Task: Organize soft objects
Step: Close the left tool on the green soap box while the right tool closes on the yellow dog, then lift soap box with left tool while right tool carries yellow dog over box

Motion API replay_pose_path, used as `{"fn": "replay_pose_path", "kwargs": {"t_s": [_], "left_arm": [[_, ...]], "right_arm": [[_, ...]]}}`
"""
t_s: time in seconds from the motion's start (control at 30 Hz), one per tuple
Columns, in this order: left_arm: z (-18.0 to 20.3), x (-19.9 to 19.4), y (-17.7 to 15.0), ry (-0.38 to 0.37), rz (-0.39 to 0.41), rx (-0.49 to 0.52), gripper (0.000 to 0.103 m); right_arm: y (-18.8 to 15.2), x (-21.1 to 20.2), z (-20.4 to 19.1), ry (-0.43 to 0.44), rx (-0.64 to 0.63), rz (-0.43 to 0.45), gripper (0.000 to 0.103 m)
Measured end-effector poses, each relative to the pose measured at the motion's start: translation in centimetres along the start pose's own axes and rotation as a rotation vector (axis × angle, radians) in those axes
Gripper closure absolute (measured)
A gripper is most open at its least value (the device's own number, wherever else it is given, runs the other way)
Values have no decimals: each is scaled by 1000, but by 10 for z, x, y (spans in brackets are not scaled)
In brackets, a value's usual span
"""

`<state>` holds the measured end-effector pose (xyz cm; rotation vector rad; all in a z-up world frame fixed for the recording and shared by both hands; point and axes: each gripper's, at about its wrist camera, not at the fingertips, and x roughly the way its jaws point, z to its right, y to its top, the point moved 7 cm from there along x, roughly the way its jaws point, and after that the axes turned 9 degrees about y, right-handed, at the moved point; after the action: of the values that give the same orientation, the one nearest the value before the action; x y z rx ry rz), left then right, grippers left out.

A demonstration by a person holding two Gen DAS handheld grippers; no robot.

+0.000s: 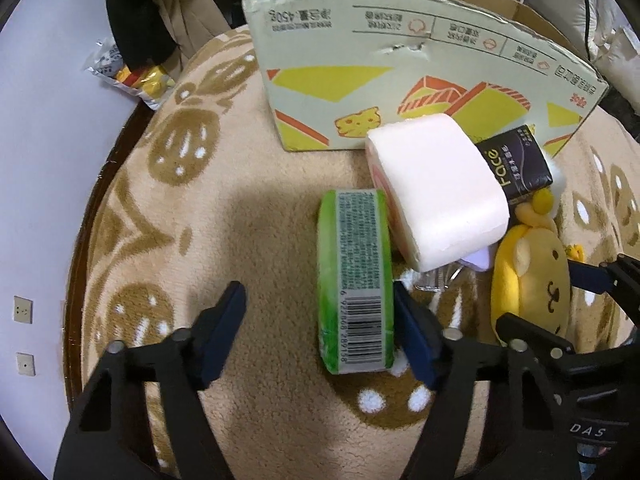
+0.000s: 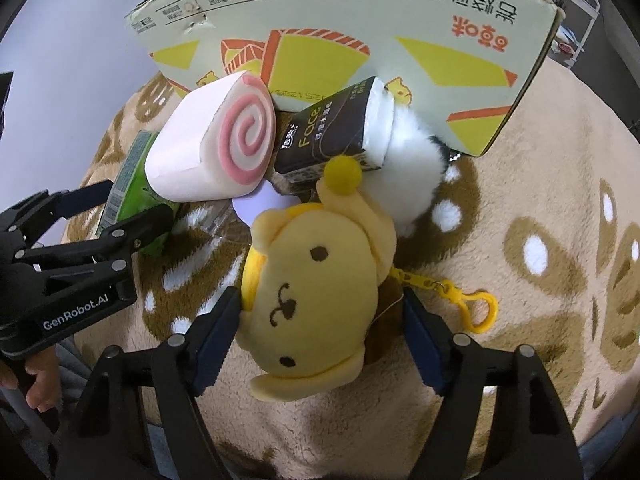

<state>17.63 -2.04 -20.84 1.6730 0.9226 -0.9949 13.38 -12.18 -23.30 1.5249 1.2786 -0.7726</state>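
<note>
Only right wrist shows yellow clip [image 2: 478, 312].

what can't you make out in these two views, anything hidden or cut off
- Inside of the cardboard box: both views, hidden by its front wall.
- Clear package: both views, mostly under the swirl roll cushion.
- White fluffy toy: right wrist view, half behind the black tissue pack; no face visible.
- Green tissue pack fine print: left wrist view, blurred.
- Yellow plush body: hidden under its head.
</note>
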Motion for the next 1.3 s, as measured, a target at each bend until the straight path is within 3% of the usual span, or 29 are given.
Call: {"fn": "replay_pose_path", "kwargs": {"t_s": [0.07,0.17,0.53,0.77,1.0,1.3], "left_arm": [[4,1,-1,-33,-10,7,61],[8,-1,-1,-57,-1,13,73],[13,-13,-7,-51,29,17,75],[7,-31,-12,-54,68,-20,75],[0,-50,-14,-38,120,-45,75],[-9,-88,-10,-11,253,-72,75]], "right_arm": [[1,1,0,1,1,0,21],[0,-1,3,4,3,3,21],[-3,-19,18,33,77,35,26],[-10,-38,27,-20,84,86,27],[-7,-63,35,-44,90,163,28],[6,-102,40,-36,93,307,30]]}}
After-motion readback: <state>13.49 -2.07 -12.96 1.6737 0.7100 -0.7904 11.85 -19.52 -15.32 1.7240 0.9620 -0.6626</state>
